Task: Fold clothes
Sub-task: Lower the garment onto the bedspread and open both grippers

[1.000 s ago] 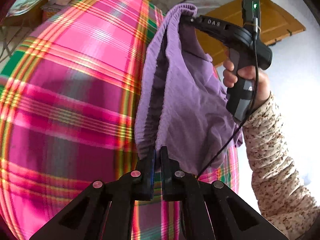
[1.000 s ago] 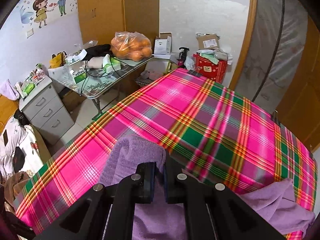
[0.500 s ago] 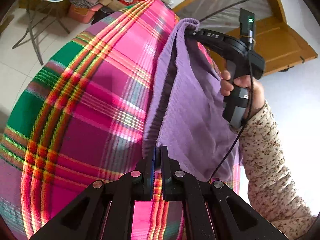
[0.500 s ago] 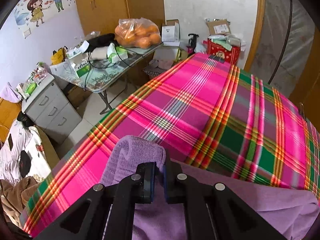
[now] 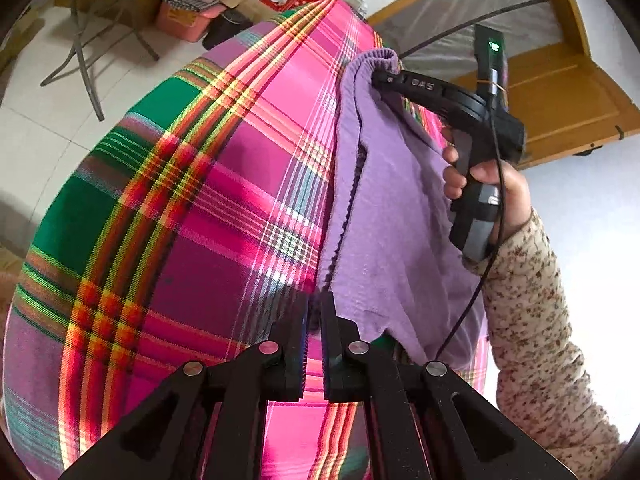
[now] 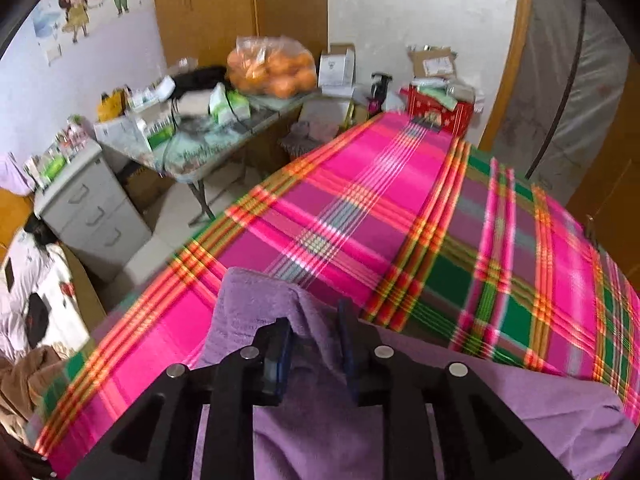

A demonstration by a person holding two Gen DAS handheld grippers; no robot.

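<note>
Garment: a purple cloth (image 5: 384,216) hangs above the plaid bed (image 5: 208,216), stretched between the two grippers; in the left wrist view it runs from the 6 o'clock edge up toward 1 o'clock.

Left gripper (image 5: 314,312): jaws pressed together on the lower hem of the cloth — a thin pinch at the very edge.

Right gripper (image 6: 316,328): jaws have just been opening and now stand partly apart; a fold of the cloth drapes between them, and the pads do not appear to press on it.

Right hand (image 5: 486,184): at 2 o'clock in the left wrist view, in a flowered sleeve (image 5: 536,328), holding the gripper handle, whose nose rests under the top fold.

Risk 1 — early drop: with the right jaws slack, the upper corner is likely to slide off and fall in a heap, so the fold line would be lost.

Risk 2 — snag: the loose fold lies over the left-side finger (image 6: 276,344); pulling the gripper back could drag the cloth along.

Risk 3 — uneven lay: if the left pinch stays high while the far end falls, the cloth may land skewed or bunched on the bed.

Risk 4 — slip: the shallow hem pinch could pull free under a tug.
</note>
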